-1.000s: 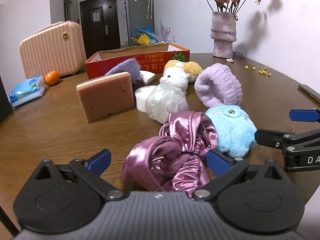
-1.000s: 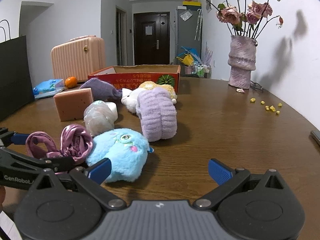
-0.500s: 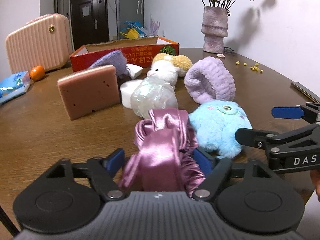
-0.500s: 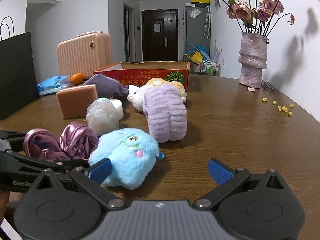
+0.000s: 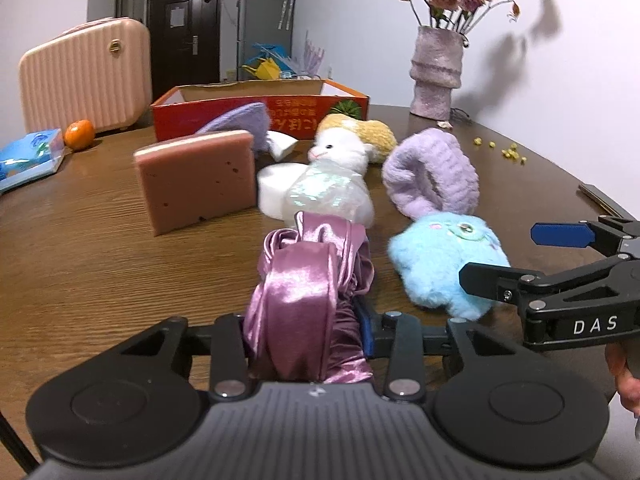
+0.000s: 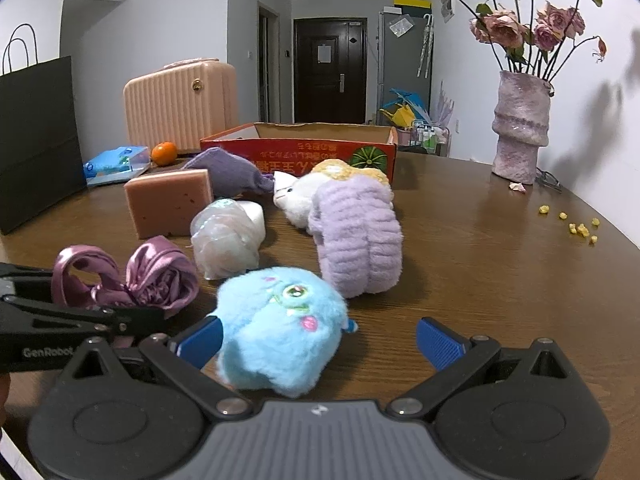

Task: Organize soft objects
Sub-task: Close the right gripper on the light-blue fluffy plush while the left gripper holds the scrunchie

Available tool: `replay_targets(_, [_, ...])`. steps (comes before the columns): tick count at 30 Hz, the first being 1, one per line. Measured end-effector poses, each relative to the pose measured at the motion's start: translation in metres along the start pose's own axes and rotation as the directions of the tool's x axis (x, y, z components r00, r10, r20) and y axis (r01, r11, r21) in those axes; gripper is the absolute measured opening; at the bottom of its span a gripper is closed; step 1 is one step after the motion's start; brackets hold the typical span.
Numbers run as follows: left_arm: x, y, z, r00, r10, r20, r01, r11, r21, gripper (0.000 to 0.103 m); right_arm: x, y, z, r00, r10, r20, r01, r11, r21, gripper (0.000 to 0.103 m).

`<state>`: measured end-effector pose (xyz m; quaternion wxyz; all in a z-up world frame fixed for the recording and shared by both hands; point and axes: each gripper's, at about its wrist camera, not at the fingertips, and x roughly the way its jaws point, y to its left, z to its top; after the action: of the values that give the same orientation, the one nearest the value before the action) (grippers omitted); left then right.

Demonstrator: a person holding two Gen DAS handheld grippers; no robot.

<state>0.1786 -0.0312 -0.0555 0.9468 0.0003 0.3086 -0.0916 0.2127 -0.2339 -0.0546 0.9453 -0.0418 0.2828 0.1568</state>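
On table (image 5: 100,264): left gripper (image 5: 306,332) jaws clenched on satin scrunchie (image 5: 308,280); right gripper (image 6: 318,336) jaws released.

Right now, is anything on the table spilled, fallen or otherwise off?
Yes: small yellow bits lie scattered on the table near its right edge, and a fallen petal sits at the vase foot. The soft items are simply jumbled, unsorted, before the red box.

left tongs (image 5: 306,332) now clamping satin scrunchie (image 5: 308,292)
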Motion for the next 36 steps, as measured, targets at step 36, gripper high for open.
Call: replay_targets(36, [-0.026,0.059,-0.005,0.995,0.067,0.073,-0.062,0.996,-0.069,0.039,0.038,0.034,0.009,0.995,-0.044,-0.089,0.043,0.999,-0.011,0.081])
